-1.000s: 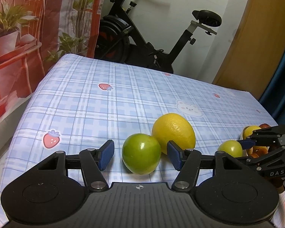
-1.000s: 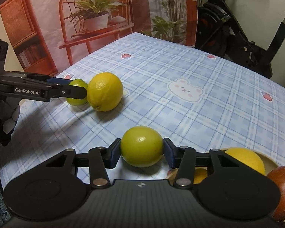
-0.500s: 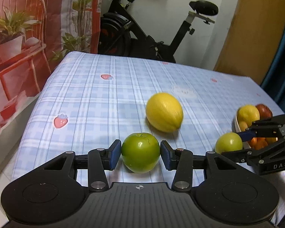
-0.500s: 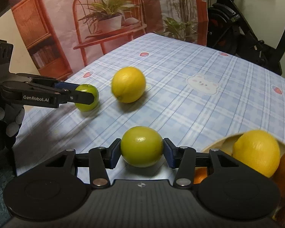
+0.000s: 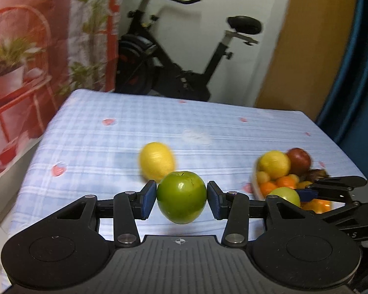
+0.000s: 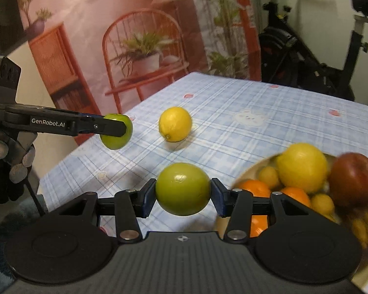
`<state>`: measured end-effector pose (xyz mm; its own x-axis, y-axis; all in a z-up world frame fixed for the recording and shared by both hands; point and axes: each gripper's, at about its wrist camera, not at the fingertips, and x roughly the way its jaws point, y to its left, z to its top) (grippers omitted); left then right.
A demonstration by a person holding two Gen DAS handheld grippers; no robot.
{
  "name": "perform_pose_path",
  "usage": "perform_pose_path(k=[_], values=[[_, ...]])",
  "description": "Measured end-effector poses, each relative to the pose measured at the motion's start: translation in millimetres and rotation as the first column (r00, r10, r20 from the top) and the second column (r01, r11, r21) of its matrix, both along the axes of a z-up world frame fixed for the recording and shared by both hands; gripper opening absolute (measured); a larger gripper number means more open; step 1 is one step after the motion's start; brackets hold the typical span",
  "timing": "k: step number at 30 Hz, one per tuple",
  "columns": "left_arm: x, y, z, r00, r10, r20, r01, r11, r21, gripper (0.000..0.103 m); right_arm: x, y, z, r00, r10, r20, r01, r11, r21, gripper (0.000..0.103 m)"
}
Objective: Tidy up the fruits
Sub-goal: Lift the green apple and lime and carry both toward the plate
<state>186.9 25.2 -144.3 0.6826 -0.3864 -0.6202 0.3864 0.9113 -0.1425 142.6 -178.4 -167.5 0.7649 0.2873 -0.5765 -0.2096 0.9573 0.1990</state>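
Two round fruits clamped: dark green apple (image 5: 181, 198) in left gripper (image 5: 181, 199); yellow-green apple (image 6: 183, 189) in right gripper (image 6: 183, 196), beside fruit-filled bowl (image 6: 235, 186).

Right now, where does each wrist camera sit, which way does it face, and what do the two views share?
Left wrist: sits behind the left gripper, facing along the table toward the exercise bike; its fingers clamp the green apple; the right gripper shows at the right edge.
Right wrist: sits behind the right gripper, facing the plant backdrop; it clamps the yellow-green fruit; the left gripper and gloved hand show at left.
Shared: the lemon, the fruit bowl, both held fruits.
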Motion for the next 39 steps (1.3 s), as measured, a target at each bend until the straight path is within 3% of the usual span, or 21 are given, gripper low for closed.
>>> perform_pose_path(k=[8,18,24,29,39], values=[[-9.0,-62.6,6.6,0.993,-0.114,0.027,0.113,0.993,0.039,0.048,-41.9,-39.3,15.4,0.990,-0.110,0.092,0.107,0.994,0.037,0.049],[5.3,-123.9,-10.4,0.973,-0.230,-0.001,0.229,0.969,0.094,0.048,-52.6,-80.3,16.7,0.954,-0.250,0.166,0.251,0.968,0.014,0.049],[17.3,-142.8,-26.3,0.974,-0.226,-0.016,0.226,0.964,0.139,0.048,-40.1,-89.6,11.9,0.954,-0.233,0.186,0.243,0.969,-0.031,0.049],[23.1,-143.6,-32.8,0.975,-0.216,-0.043,0.220,0.965,0.139,0.048,-36.7,-96.7,-1.1,0.957,-0.230,0.176,0.232,0.973,0.007,0.049],[29.3,-145.6,-36.7,0.975,-0.212,-0.067,0.220,0.967,0.129,0.048,-41.4,-98.6,-9.0,0.955,-0.211,0.208,0.218,0.976,-0.011,0.050]])
